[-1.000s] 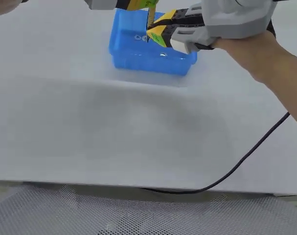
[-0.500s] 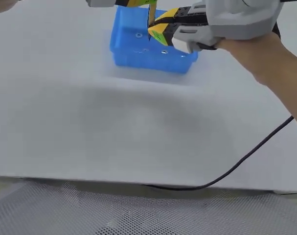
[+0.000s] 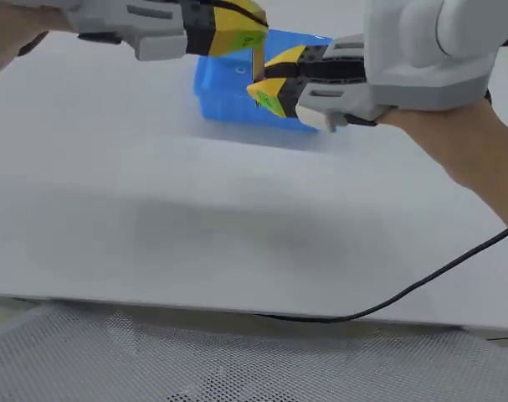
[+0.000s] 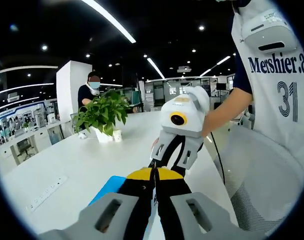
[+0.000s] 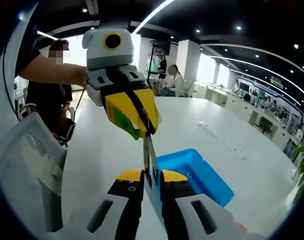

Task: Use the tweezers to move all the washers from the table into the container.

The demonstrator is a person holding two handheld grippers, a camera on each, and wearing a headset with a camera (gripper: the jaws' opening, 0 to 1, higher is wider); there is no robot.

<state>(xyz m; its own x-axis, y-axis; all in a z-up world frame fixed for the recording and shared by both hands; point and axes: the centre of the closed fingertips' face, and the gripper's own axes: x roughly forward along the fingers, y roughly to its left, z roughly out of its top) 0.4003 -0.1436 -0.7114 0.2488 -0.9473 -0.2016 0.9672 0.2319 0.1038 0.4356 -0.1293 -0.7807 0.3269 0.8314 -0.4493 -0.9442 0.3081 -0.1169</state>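
Note:
The blue container (image 3: 228, 100) sits at the far middle of the white table (image 3: 195, 218). Above its near wall, slim metal tweezers (image 3: 258, 65) stand upright between both grippers. My left gripper (image 3: 255, 38) comes in from the upper left, shut on their top end. My right gripper (image 3: 258, 88) comes in from the right, shut on their lower end. In the right gripper view the tweezers (image 5: 147, 155) rise from my right gripper (image 5: 150, 175) into the left gripper's (image 5: 147, 131) yellow jaws, with the container (image 5: 199, 175) beyond. In the left gripper view the left gripper (image 4: 155, 172) faces the right gripper (image 4: 178, 145).
A black cable (image 3: 421, 280) runs over the table's near right edge. A perforated grey surface (image 3: 237, 360) lies below the front edge. A potted plant (image 4: 102, 114) and a power strip (image 4: 45, 192) stand farther along the table. A person (image 5: 51, 75) sits behind it.
Both grippers, with the tweezers between them, have risen from inside the container and come nearer to me. The left gripper now shows more fully.

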